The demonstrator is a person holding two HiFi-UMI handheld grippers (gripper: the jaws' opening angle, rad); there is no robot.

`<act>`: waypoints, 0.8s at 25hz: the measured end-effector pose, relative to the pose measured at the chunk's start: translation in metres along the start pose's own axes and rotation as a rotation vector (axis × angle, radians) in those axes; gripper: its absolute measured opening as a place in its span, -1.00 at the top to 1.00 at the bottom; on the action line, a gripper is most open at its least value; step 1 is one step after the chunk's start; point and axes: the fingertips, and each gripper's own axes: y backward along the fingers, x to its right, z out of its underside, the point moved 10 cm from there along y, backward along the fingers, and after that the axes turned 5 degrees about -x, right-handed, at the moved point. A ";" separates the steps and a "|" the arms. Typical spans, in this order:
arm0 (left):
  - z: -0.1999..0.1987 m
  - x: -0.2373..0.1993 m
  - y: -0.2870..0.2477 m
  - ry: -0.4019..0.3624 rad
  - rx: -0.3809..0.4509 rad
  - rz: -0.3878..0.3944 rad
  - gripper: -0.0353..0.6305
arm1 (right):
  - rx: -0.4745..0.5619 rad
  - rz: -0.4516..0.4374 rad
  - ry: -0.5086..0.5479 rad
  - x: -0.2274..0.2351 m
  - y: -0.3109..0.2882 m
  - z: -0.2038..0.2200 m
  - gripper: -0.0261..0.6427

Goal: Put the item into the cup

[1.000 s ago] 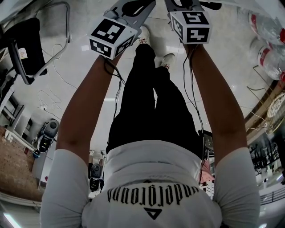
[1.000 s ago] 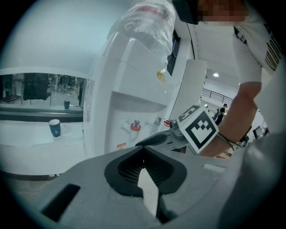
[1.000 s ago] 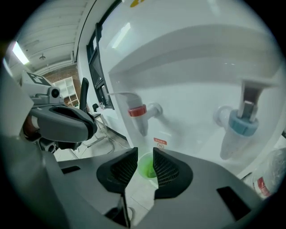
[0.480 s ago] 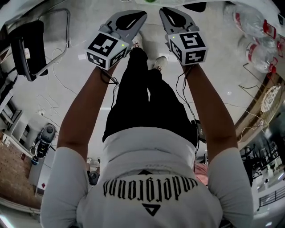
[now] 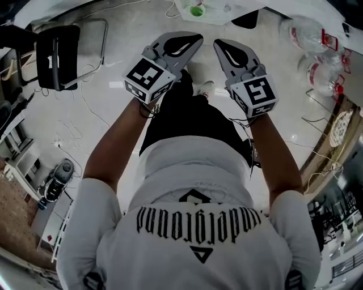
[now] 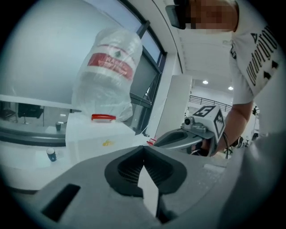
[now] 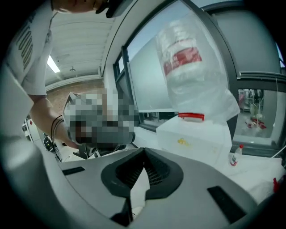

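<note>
Both grippers are held out in front of the person's body, side by side above the floor. My left gripper (image 5: 194,38) is shut with nothing in it; its jaws meet at the tip in the left gripper view (image 6: 144,147). The right gripper (image 5: 218,42) is likewise shut and empty (image 7: 144,149), and it also shows in the left gripper view (image 6: 172,136). A small blue-and-white cup (image 6: 51,154) stands far off on a counter. I cannot make out the task's item.
A table edge (image 5: 218,12) with a green object (image 5: 196,10) shows at the top. Large water bottles (image 5: 306,28) lie at the right. A bottle (image 6: 109,74) sits upside down on a white box (image 7: 196,136). A black chair (image 5: 57,56) stands left, cables around it.
Both grippers have dropped lower in the head view and closer to the body. The table edge has come into sight at the top. The jaws stay shut.
</note>
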 end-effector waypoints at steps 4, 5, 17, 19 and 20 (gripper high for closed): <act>-0.033 0.033 0.021 -0.045 0.044 -0.007 0.85 | 0.028 -0.008 0.048 -0.010 0.043 -0.024 0.88; -0.041 0.040 0.026 -0.047 0.053 -0.012 0.85 | 0.033 -0.007 0.052 -0.012 0.053 -0.030 0.88; -0.122 0.110 0.101 -0.119 0.154 -0.059 0.85 | 0.157 0.020 0.082 -0.043 0.170 -0.108 0.88; -0.128 0.121 0.111 -0.116 0.168 -0.061 0.85 | 0.162 0.036 0.083 -0.046 0.188 -0.110 0.88; -0.130 0.126 0.115 -0.120 0.174 -0.062 0.85 | 0.165 0.043 0.080 -0.047 0.196 -0.111 0.88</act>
